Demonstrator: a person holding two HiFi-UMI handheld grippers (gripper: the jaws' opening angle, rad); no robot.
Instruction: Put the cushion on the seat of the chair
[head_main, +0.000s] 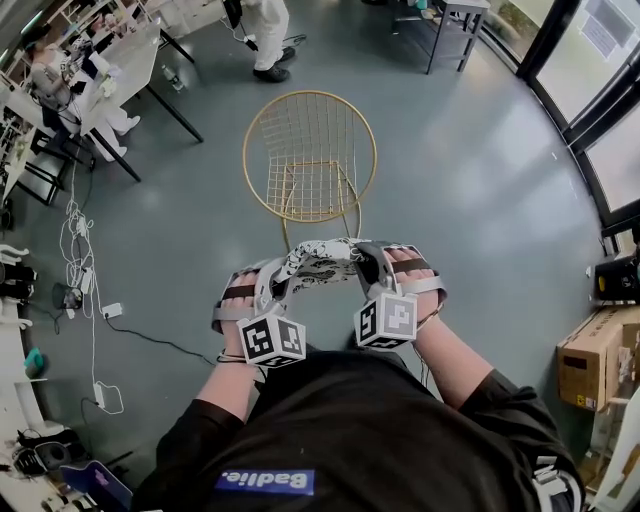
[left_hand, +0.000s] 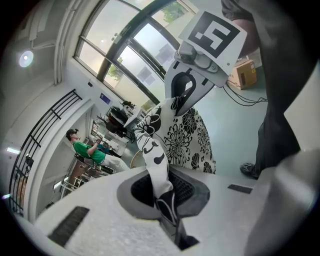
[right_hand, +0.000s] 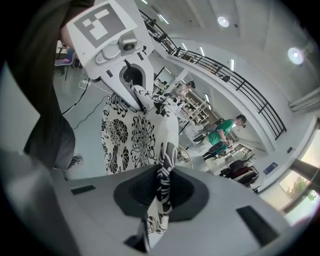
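Note:
The cushion (head_main: 318, 262), white with black flowers, hangs stretched between my two grippers, just short of the chair. The chair (head_main: 310, 155) has a round gold wire seat and stands on the grey floor straight ahead. My left gripper (head_main: 262, 288) is shut on the cushion's left edge, and the fabric (left_hand: 190, 137) runs out between its jaws (left_hand: 162, 192). My right gripper (head_main: 378, 270) is shut on the opposite edge; that fabric (right_hand: 132, 135) is pinched between its jaws (right_hand: 161, 192). Each gripper view shows the other gripper (left_hand: 200, 55) (right_hand: 115, 45) across the cushion.
A person in white (head_main: 265, 35) stands beyond the chair. Desks (head_main: 120, 70) line the far left, with cables (head_main: 90, 290) trailing over the floor beneath them. A dark table (head_main: 455, 25) is at the back right, and a cardboard box (head_main: 595, 360) at the right edge.

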